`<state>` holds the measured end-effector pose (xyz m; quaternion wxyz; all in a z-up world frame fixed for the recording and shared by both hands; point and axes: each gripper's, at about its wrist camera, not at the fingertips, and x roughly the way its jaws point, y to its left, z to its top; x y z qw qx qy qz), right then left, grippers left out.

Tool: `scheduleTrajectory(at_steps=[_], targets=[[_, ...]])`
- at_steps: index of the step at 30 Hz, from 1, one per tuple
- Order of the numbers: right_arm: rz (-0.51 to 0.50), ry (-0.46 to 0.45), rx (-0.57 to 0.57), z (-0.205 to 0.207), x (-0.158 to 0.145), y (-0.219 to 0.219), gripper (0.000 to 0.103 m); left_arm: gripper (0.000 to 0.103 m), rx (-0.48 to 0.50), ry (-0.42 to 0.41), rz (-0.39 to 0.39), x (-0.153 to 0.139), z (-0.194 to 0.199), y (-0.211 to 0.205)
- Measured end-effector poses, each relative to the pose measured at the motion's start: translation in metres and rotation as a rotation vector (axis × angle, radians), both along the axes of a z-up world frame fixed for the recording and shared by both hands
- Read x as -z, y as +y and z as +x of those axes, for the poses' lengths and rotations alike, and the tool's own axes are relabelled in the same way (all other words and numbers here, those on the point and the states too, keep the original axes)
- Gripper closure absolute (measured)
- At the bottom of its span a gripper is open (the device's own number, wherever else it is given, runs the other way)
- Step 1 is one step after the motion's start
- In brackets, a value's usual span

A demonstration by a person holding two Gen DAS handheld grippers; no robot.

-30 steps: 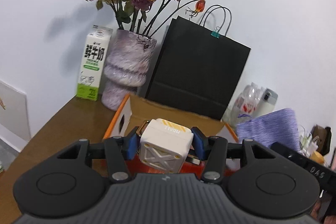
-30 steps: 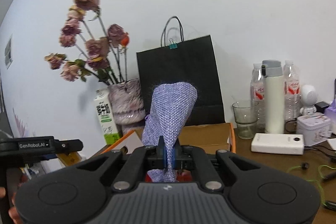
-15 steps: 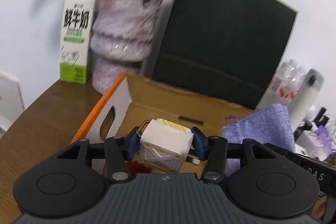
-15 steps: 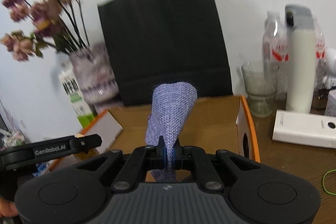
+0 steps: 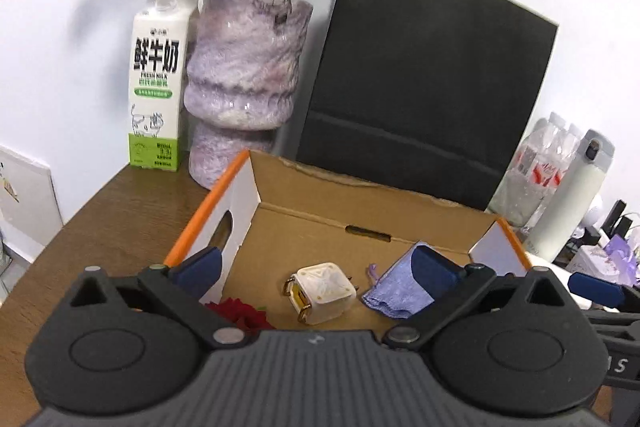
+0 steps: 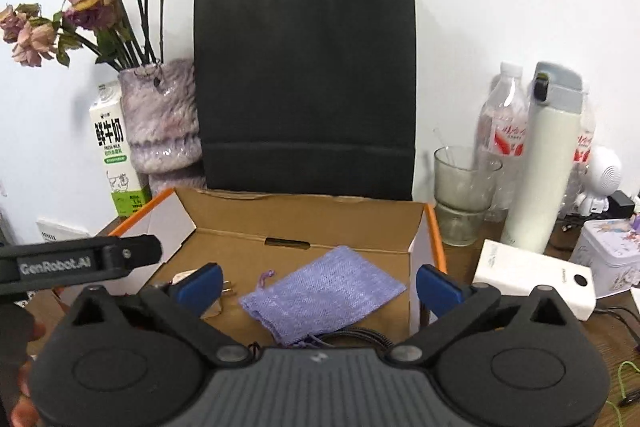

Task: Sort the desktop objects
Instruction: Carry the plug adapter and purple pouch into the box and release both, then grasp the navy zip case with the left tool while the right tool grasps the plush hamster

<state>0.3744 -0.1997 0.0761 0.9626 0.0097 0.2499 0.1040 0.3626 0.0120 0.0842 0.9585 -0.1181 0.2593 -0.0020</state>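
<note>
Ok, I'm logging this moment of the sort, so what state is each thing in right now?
left gripper: open, empty
right gripper: open, empty
cardboard box: open, flaps up
white charger: lying in the box, released
purple pouch: lying flat in the box
black paper bag: upright, clipped at top
milk carton: upright, cap on
glass: upright

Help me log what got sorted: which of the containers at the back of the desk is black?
The paper bag with handles and a teal clip, behind the cardboard box; the milk carton and thermos are white.
</note>
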Motion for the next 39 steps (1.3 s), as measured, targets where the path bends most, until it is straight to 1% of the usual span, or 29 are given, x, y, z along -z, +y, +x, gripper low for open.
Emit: scheduleTrajectory(at_steps=[5, 11, 14, 19, 21, 23, 25, 29, 32, 34, 37, 38, 39], targets=[[-0.027, -0.007, -0.002, -0.019, -0.004, -0.002, 0.000, 0.000, 0.005, -0.041, 0.041, -0.013, -0.032, 0.001], [-0.065, -0.008, -0.013, -0.061, 0.002, -0.005, 0.000, 0.000, 0.024, -0.045, 0.057, -0.014, -0.080, 0.010], [-0.068, 0.009, -0.010, -0.082, 0.007, -0.011, 0.000, 0.000, 0.019, -0.028, 0.056, -0.008, -0.101, 0.009], [-0.070, 0.069, 0.009, -0.110, 0.024, -0.019, 0.000, 0.000, 0.067, 0.010, 0.084, 0.007, -0.126, -0.002], [-0.073, 0.073, 0.026, -0.123, 0.032, -0.021, 0.000, 0.000, 0.084, 0.017, 0.095, 0.012, -0.136, -0.007], [-0.072, 0.086, 0.054, -0.134, 0.040, -0.024, 0.000, 0.000, 0.083, 0.020, 0.089, 0.020, -0.145, -0.009], [-0.057, 0.112, 0.063, -0.139, 0.049, -0.025, 0.000, 0.000, 0.088, 0.053, 0.092, 0.030, -0.148, -0.012], [-0.077, 0.165, 0.085, -0.141, 0.066, -0.021, 0.000, 0.000, 0.092, 0.103, 0.112, 0.047, -0.150, -0.016], [-0.066, 0.168, 0.084, -0.142, 0.069, -0.021, 0.000, 0.000, 0.092, 0.132, 0.086, 0.058, -0.149, -0.013], [-0.054, 0.171, 0.089, -0.141, 0.070, -0.024, 0.002, 0.009, 0.096, 0.148, 0.060, 0.062, -0.147, -0.007], [0.000, 0.193, 0.089, -0.138, 0.072, -0.032, 0.007, 0.015, 0.120, 0.178, -0.005, 0.068, -0.141, 0.001], [0.013, 0.204, 0.089, -0.136, 0.073, -0.035, 0.007, 0.016, 0.129, 0.182, -0.008, 0.070, -0.140, 0.001], [0.020, 0.214, 0.087, -0.135, 0.074, -0.036, 0.008, 0.017, 0.133, 0.175, 0.008, 0.071, -0.140, 0.000]])
